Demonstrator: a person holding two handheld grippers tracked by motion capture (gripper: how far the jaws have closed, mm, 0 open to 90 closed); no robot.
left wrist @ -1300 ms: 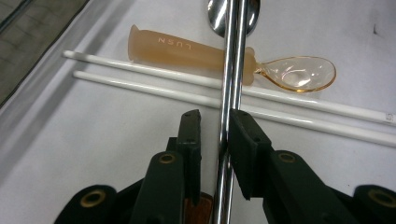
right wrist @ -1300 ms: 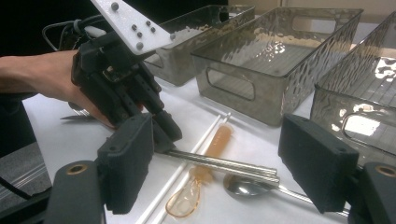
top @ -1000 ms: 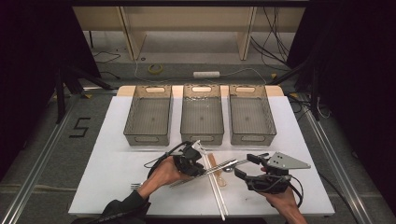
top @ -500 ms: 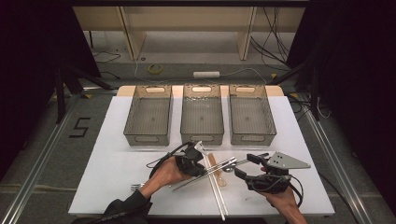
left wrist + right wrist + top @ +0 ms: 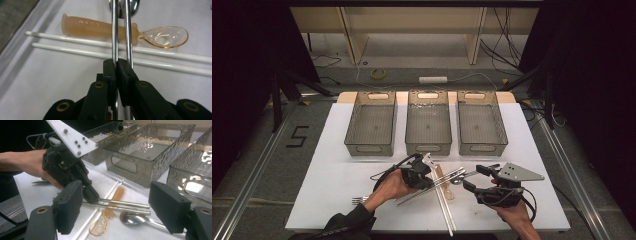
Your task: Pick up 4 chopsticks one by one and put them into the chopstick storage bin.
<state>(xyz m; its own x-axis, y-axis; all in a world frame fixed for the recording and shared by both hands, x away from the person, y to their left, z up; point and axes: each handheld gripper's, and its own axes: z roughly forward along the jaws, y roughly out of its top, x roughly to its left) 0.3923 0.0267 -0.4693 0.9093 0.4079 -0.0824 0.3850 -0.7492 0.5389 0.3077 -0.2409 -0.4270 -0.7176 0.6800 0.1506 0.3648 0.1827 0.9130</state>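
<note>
The left gripper (image 5: pixel 116 65) has just been closing its fingers (image 5: pixel 109 68), and now they are clenched tight on one of two shiny metal chopsticks (image 5: pixel 114 32). That stick runs straight out from between the fingers toward 12 o'clock. The other metal stick lies just beside it at 3 o'clock, outside the grip, against the right finger. Both sticks cross over two white chopsticks (image 5: pixel 75 40) and a peach see-through spoon (image 5: pixel 120 30) that lie on the white counter (image 5: pixel 50 80). A silver spoon (image 5: pixel 136 218) rests near the far tips.

From above, the left gripper (image 5: pixel 426 176) is near the middle front of the counter. The right gripper (image 5: pixel 476 176) sits at its 3 o'clock, fingers (image 5: pixel 68 205) released and wide apart, holding nothing.
</note>
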